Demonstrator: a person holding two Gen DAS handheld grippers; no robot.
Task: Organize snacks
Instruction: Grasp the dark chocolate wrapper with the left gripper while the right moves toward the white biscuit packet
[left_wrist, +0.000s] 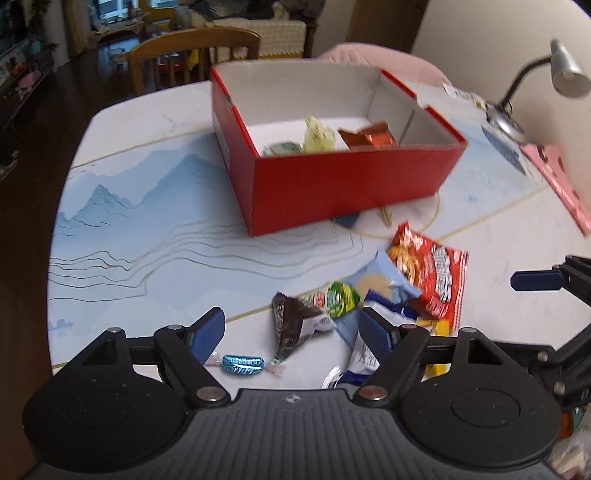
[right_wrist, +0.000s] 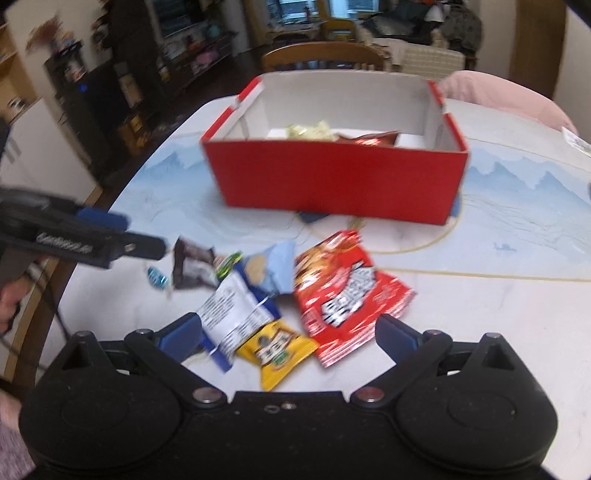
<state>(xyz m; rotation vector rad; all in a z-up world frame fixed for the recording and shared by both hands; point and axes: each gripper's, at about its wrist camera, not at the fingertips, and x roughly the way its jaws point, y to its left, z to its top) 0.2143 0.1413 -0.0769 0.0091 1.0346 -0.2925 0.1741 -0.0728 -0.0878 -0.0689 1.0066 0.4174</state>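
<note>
A red cardboard box (left_wrist: 332, 184) (right_wrist: 332, 181) stands open on the table, with a pale yellow packet (left_wrist: 317, 136), a brown-orange packet (left_wrist: 369, 136) and a small green-white one inside. In front of it lies a heap of snacks: a big red bag (left_wrist: 432, 280) (right_wrist: 343, 291), a light blue packet (left_wrist: 384, 280), a green candy (left_wrist: 341, 297), a dark brown packet (left_wrist: 295, 321), a blue foil candy (left_wrist: 242, 363), a white-blue packet (right_wrist: 232, 310) and a yellow packet (right_wrist: 277, 350). My left gripper (left_wrist: 291, 332) is open over the dark packet, not touching it. My right gripper (right_wrist: 291, 332) is open over the yellow and white-blue packets.
The table (left_wrist: 147, 206) has a blue mountain print and a rounded edge on the left. A desk lamp (left_wrist: 565, 70) and a pink booklet (left_wrist: 554, 177) sit at the right side. A wooden chair (left_wrist: 192, 55) and a pink cushioned seat (right_wrist: 498, 92) stand behind the box.
</note>
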